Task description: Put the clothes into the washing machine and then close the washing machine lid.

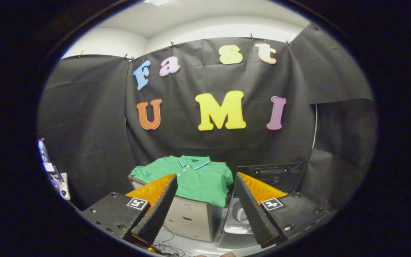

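Observation:
A green polo shirt [194, 178] with a striped collar lies spread over the top of a grey box [191, 216], ahead of my fingers and mostly between them. To the right of the box stands the washing machine [239, 219], its round opening showing just inside my right finger and its dark lid [271, 173] raised behind. My gripper [204, 182] is open, with nothing between its ridged black fingers [161, 207], and it hangs short of the shirt.
Black cloth walls close the booth behind and on both sides. Thin cables [168, 244] trail on the pale floor in front of the box. A small stand with a device [54, 171] sits far to the left.

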Action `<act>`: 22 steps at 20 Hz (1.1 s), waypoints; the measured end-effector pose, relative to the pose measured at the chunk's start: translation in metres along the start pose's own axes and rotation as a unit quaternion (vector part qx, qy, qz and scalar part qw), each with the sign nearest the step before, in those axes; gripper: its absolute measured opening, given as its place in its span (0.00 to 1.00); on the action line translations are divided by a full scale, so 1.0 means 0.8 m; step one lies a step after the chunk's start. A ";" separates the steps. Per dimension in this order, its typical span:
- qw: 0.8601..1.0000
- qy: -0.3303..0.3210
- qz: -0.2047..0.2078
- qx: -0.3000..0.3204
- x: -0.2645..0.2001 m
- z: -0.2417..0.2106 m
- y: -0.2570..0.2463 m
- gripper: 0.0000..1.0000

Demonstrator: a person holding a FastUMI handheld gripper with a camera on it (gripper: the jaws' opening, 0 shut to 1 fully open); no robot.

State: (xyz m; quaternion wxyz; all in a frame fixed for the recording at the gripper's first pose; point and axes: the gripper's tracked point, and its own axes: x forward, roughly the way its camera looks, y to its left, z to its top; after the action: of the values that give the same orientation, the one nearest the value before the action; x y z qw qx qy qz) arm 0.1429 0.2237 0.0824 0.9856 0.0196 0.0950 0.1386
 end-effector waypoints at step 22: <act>0.906 0.420 0.056 0.005 0.310 -0.036 0.110 0.98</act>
State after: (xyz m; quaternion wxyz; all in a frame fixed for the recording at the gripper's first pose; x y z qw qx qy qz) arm 0.3474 0.3769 0.0145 0.8449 -0.0303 0.4998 0.1883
